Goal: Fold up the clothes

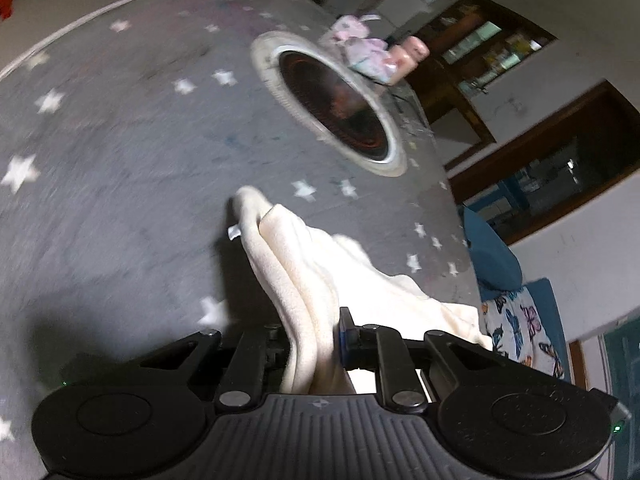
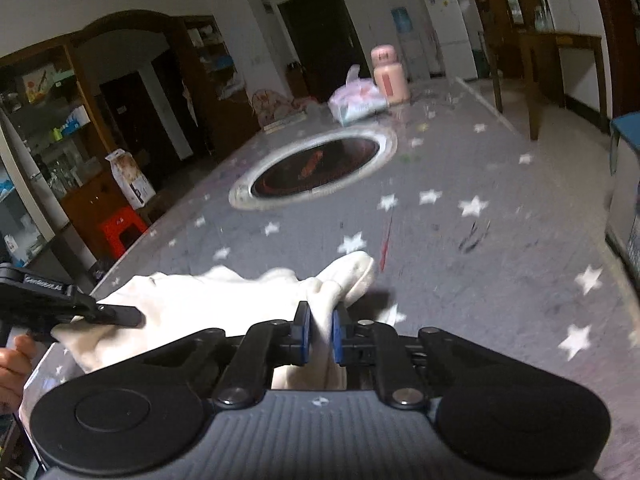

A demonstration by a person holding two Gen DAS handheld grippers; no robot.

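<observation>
Garment pinched at two ends, ready to be spread

Cloth fills both grips. Between the fingers of the right gripper a bunched fold of the cream garment is clamped, its blue pads pressed to the fabric, with a rounded end sticking out just past the fingertips. The left gripper is closed on another thick gather of the same garment, which runs forward from its fingers in long pleats. Two holds well apart look meant to let the person draw the piece flat before folding; folding itself seems not yet begun. Beyond both sets of fingers lies the grey star-printed table cover, bare enough to lay the garment down. Farther ahead is a round inset burner, then a plastic bag and a pink flask, well clear of the work.
</observation>
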